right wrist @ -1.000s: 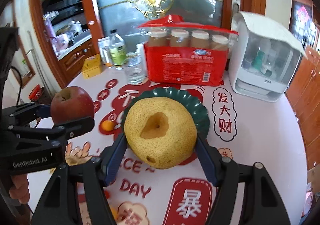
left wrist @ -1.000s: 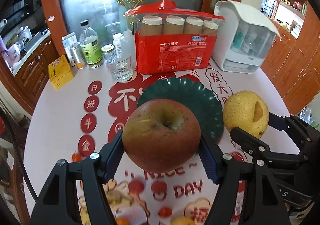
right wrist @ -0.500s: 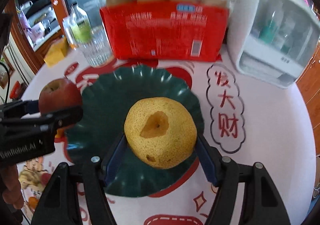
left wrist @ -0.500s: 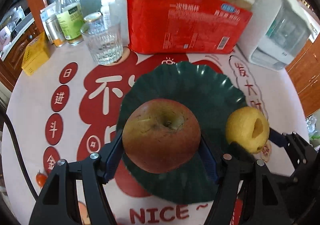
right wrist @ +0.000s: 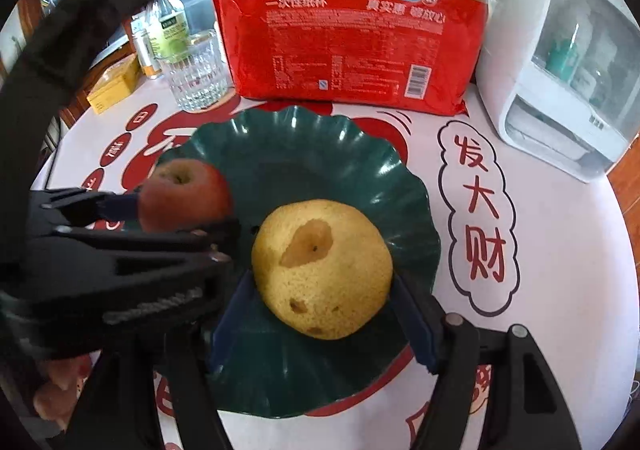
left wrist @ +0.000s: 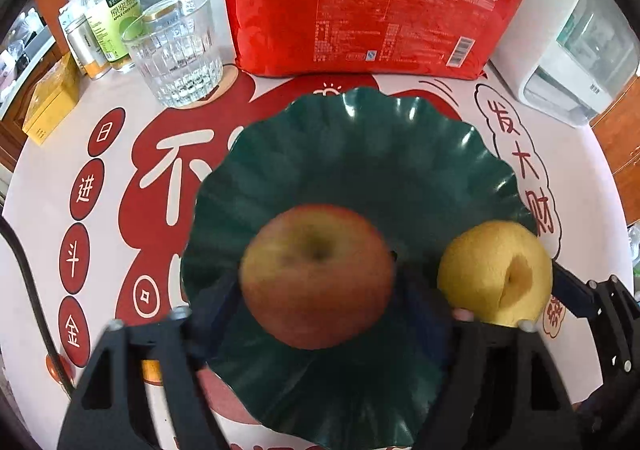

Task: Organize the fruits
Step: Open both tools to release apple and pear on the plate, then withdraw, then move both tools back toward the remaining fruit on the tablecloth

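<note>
Both fruits sit low in the frames over the scalloped dark green plate (left wrist: pixel 360 154), apparently so they can be set down side by side. The left gripper (left wrist: pixel 316 290) has spread wide, its blue pads clear of the blurred red apple (left wrist: pixel 318 276), seemingly just released. The right gripper (right wrist: pixel 322 310) looks slightly parted around the yellow pear (right wrist: pixel 322 268); whether it grips, I cannot tell.

On my feeds, a white surface (left wrist: pixel 56 118) printed with red characters carries a scalloped dark green plate (left wrist: pixel 360 154) at its middle. Behind the plate I see a red pack of paper cups (left wrist: pixel 368 6), a ribbed glass tumbler (left wrist: pixel 176 54), a green-labelled bottle (left wrist: pixel 112 10), a yellow box (left wrist: pixel 50 102) and a white dispenser (right wrist: pixel 560 62).
</note>
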Available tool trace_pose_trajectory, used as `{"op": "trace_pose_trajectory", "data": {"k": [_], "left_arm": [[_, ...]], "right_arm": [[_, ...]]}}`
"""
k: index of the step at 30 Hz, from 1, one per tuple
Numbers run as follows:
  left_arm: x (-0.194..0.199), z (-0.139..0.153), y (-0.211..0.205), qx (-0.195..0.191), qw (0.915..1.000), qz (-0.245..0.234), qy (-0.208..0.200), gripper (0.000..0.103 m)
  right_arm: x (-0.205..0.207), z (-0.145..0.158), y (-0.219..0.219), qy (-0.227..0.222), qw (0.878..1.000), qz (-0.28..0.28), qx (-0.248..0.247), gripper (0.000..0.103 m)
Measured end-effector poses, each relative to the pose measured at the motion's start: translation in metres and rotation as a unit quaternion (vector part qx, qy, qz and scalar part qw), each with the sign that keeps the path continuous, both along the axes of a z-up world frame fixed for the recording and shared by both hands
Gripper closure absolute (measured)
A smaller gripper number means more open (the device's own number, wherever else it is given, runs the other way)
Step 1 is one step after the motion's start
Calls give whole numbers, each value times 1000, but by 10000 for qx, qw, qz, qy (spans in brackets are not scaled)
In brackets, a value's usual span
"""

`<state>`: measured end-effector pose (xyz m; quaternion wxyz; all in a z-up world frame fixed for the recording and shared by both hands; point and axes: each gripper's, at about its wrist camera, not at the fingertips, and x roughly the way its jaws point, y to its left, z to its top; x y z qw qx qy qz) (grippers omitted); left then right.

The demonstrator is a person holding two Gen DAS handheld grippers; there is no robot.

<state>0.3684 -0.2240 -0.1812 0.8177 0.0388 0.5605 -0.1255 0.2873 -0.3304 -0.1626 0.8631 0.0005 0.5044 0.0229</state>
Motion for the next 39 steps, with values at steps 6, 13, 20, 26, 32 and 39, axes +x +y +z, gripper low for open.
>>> {"op": "trace_pose_trajectory", "data": {"k": [6,13,20,26,32,39], "left_arm": [[-7,16,4,-91,9999,-37,-83,7],[-29,48,19,-283,9989,79,-357,7],[-75,99,47,-358,9941,-37,-1021,7],[-126,133,79,-436,9888,-56,-1423,7],[-175,150,106,-403,9890,-206,-1408,7],[-221,165,133,-462,9887,-105,-1425,7]], "right_arm": [[-7,12,1,-195,9997,1,111,29],[-26,31,9,-280,9994,98,160,26],[-59,54,15,-278,9988,72,396,26],[-98,78,28,-363,9970,64,674,25],[-133,101,43,-531,9964,-4,667,20],[-166,125,57,-714,9947,-103,728,20]]}}
